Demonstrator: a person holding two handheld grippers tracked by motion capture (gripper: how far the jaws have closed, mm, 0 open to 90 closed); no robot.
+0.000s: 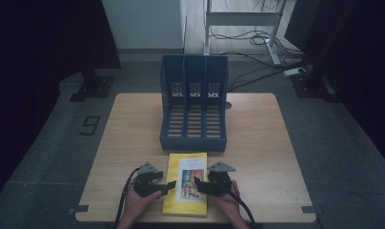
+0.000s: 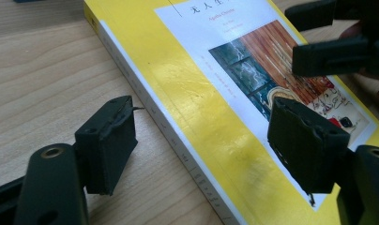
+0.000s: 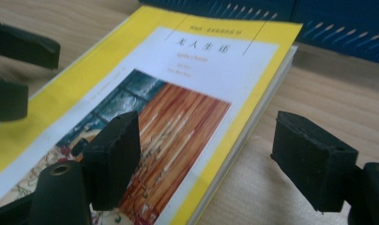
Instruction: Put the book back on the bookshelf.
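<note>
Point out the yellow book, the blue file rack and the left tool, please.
yellow book (image 1: 173, 191): high view, bare yellow cover along its left side.
blue file rack (image 1: 193, 143): high view, its low front wall.
left tool (image 2: 201, 143): left gripper view, midway between its open fingertips.

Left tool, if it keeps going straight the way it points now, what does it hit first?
Probably the yellow book: the left tool, open, straddles its spine edge. Beyond it is the right tool, though depth is hard to judge.
</note>
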